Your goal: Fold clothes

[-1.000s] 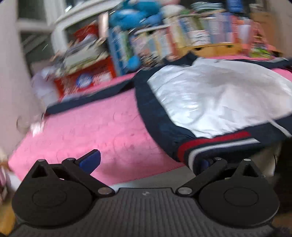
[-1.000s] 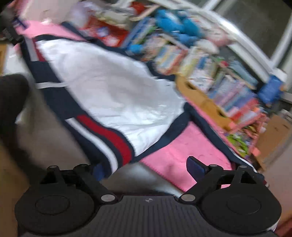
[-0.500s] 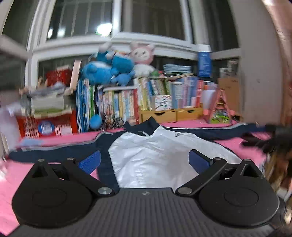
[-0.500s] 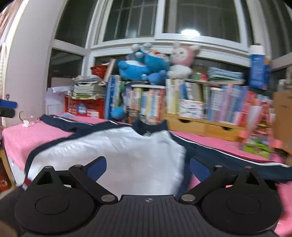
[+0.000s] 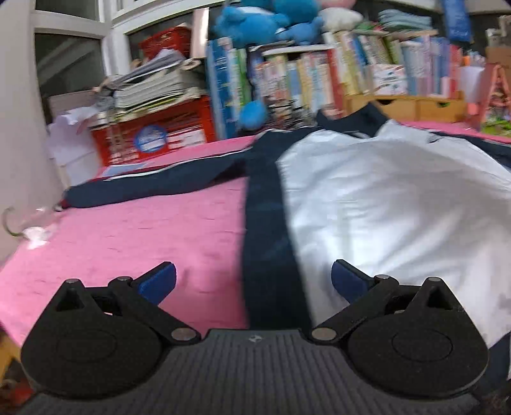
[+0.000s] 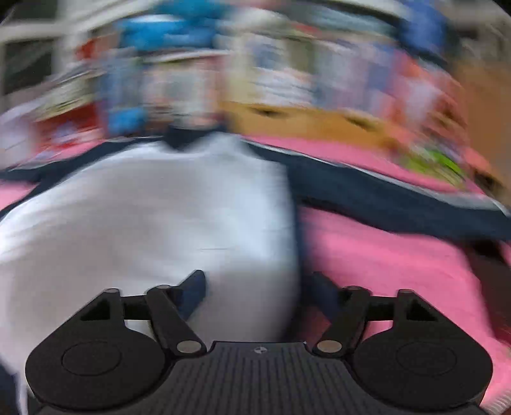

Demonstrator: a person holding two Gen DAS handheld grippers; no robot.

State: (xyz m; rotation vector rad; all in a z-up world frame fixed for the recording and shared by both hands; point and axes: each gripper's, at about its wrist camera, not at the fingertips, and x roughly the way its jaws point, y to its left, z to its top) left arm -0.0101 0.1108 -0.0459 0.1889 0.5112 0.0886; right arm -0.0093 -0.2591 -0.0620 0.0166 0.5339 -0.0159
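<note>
A: What does the left wrist view show?

B: A white jacket (image 5: pixel 383 198) with navy side panels and navy sleeves lies spread flat on a pink surface (image 5: pixel 143 230). One sleeve (image 5: pixel 153 183) stretches away to the left. The left gripper (image 5: pixel 254 281) hangs over the near edge of the jacket's navy panel, its blue-padded jaws wide apart and holding nothing.

A: And the right wrist view?

B: It is heavily blurred. The same jacket (image 6: pixel 153 217) fills the left and centre, with its other sleeve (image 6: pixel 399 198) running off to the right across the pink surface (image 6: pixel 399 265). The right gripper (image 6: pixel 258 287) sits over the jacket's right edge, jaws apart and empty.

A: Can any writing be read?

B: No. At the far side stand a row of books (image 5: pixel 319 76), a red crate (image 5: pixel 159 131) with a round blue sticker, a stack of papers (image 5: pixel 153 86) and a blue plush toy (image 5: pixel 265 22). All their lettering is too blurred to read.
</note>
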